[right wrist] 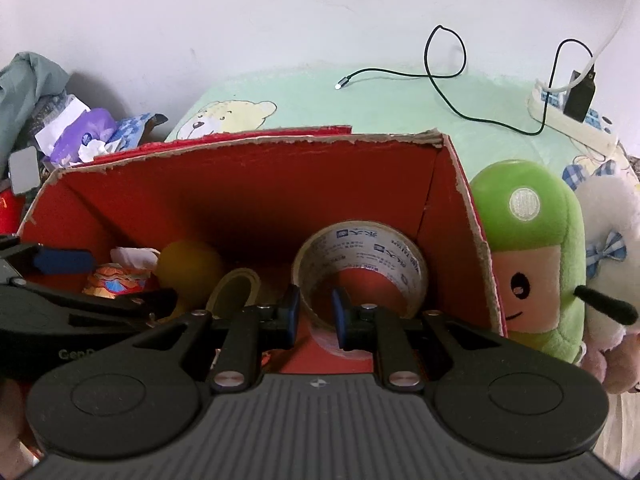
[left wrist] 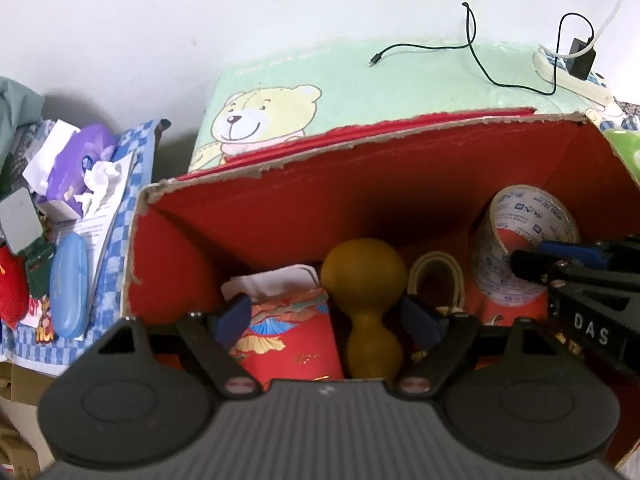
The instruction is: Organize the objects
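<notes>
A red cardboard box (left wrist: pixel 280 204) stands open on a green sheet. Inside it are a brown gourd (left wrist: pixel 364 276), a red patterned paper bag (left wrist: pixel 292 336), a small tape roll (left wrist: pixel 438 276) and a large printed tape roll (right wrist: pixel 360 256). My left gripper (left wrist: pixel 326 320) is open wide low in the box, with the gourd and the bag between its fingers and neither pad pressing on them. My right gripper (right wrist: pixel 315 314) is shut on the near wall of the large tape roll, one finger inside the hole and one outside. The left wrist view shows it at the right, at the large tape roll (left wrist: pixel 520 236).
A green plush doll (right wrist: pixel 532 248) and a white plush toy (right wrist: pixel 612 240) lean against the box's right side. Behind, a black cable (right wrist: pixel 440 76) and a power strip (right wrist: pixel 568 124) lie on the bear-print sheet. Left of the box are a blue case (left wrist: pixel 69 284) and a purple tissue pack (left wrist: pixel 80 160).
</notes>
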The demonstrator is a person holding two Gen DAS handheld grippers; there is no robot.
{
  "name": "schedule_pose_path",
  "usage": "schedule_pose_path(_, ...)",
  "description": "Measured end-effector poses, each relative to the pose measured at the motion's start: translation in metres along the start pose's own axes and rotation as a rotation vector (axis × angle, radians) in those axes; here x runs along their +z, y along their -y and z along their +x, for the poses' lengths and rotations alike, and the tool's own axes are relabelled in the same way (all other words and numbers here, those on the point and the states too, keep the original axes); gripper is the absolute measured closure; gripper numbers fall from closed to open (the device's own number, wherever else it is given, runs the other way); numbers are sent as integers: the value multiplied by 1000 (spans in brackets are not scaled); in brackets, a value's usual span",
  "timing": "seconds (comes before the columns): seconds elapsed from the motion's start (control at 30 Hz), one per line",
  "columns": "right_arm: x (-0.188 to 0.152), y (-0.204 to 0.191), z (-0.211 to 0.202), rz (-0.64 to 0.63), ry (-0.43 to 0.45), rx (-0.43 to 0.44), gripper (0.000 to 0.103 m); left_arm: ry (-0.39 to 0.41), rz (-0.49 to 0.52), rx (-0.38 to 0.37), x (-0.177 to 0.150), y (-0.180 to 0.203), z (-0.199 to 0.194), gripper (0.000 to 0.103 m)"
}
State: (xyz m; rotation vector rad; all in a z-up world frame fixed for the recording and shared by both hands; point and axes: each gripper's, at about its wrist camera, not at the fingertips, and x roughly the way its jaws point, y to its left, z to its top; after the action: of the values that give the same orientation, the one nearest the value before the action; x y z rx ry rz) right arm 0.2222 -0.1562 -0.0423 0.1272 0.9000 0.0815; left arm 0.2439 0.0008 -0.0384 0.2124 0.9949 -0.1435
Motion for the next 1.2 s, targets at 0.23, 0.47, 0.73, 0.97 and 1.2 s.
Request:
schedule_pose_path(0.23, 2, 0, 1, 0, -7, 0, 86, 8, 12, 1, -1, 1, -1, 16)
schedule_pose_path(0.47, -1, 0, -1, 4, 3, 13, 86, 14, 11, -5, -1, 1, -2, 16)
schedule_pose_path(0.73, -2, 3, -4, 22, 34, 44, 86, 20, 11, 8, -2, 1, -3, 16)
schedule_pose_path(0.97, -2, 4, -7, 37, 38, 47, 86, 43, -5, 12, -2, -3, -9, 15)
schedule_pose_path(1.2, -4, 4, -45, 37, 91, 35, 81, 89, -80, 49, -5, -8, -44, 15)
